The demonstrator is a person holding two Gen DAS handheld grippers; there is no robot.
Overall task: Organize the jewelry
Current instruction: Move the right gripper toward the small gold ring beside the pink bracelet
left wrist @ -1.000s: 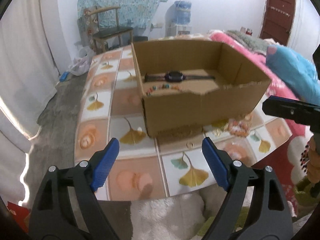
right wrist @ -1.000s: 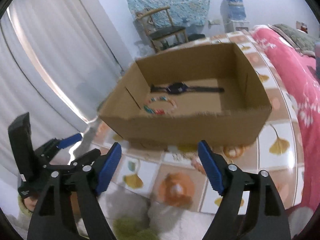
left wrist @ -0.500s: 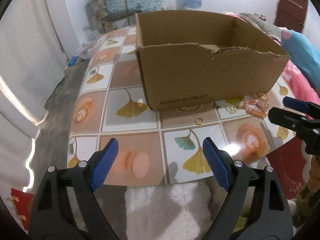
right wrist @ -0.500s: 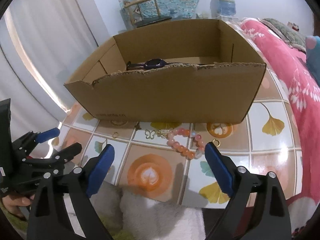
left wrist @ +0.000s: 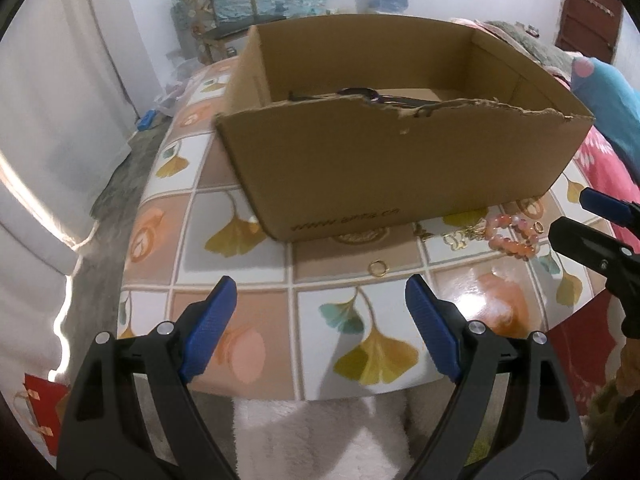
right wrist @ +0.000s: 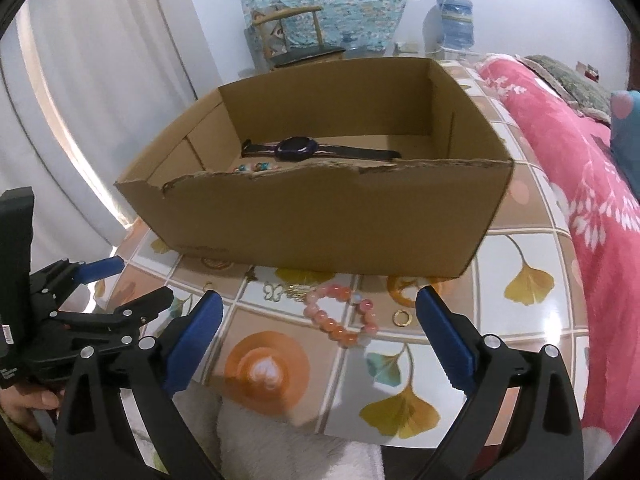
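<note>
An open cardboard box (right wrist: 320, 216) stands on the tiled table (right wrist: 520, 240). Inside lie a dark watch (right wrist: 298, 148) and a coloured bead bracelet (right wrist: 256, 167). In front of the box lie a pink bead bracelet (right wrist: 340, 320), a gold ring (right wrist: 402, 317) and a gold butterfly chain (right wrist: 288, 291). My right gripper (right wrist: 320, 296) hovers over the pink bracelet, its jaws opening, nothing between them. My left gripper (left wrist: 320, 284) stands open near a second gold ring (left wrist: 378, 268), holding nothing. Each gripper shows in the other's view: the right gripper (left wrist: 570, 214), the left gripper (right wrist: 144, 280).
A pink bedspread (right wrist: 580, 160) borders the table on the right. White curtains hang at the left, and a wooden chair (right wrist: 296, 40) stands behind the box. A white fluffy cloth (left wrist: 320, 432) lies below the table's near edge.
Both grippers have sunk toward the table's front edge, so the box's near wall now hides most of its inside. The right jaws have spread wider.
</note>
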